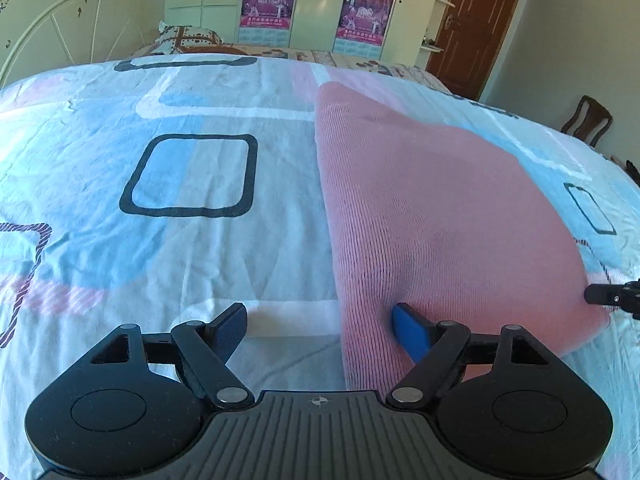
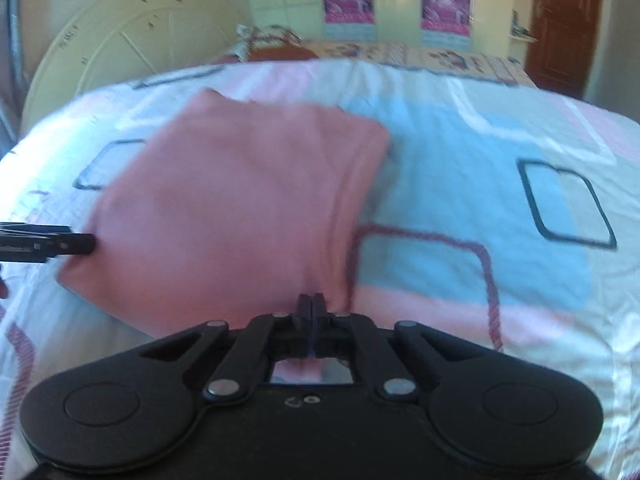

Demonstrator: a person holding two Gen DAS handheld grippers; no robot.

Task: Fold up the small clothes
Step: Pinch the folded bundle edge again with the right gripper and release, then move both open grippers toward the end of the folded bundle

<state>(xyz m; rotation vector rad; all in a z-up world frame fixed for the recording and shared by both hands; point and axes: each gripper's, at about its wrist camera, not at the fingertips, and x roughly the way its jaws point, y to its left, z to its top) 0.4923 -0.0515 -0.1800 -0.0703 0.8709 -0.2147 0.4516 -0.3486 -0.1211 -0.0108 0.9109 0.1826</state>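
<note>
Pink garment (image 1: 440, 216) lies flat on the bed (image 1: 200, 240), already folded into a compact rectangle; using it as the landmark.

Left claw (image 1: 320, 328): released, jaws wide apart, straddling the garment's left near edge. One blue pad (image 1: 408, 332) rests on the cloth, the other sits off it over the sheet.

Right claw (image 2: 309, 304): clenched on the garment's near right corner, cloth pinched between the closed jaws.

Judgement: next fold is being set up. To do it well, close the left claw on the left near corner first, lift both corners level, carry them to the far edge, keep edges aligned so there's no skew.

View diff: left wrist view is sharp and shows the knit ribbing. Right wrist view is motion-blurred but shows the far edge's layered folds.
</note>
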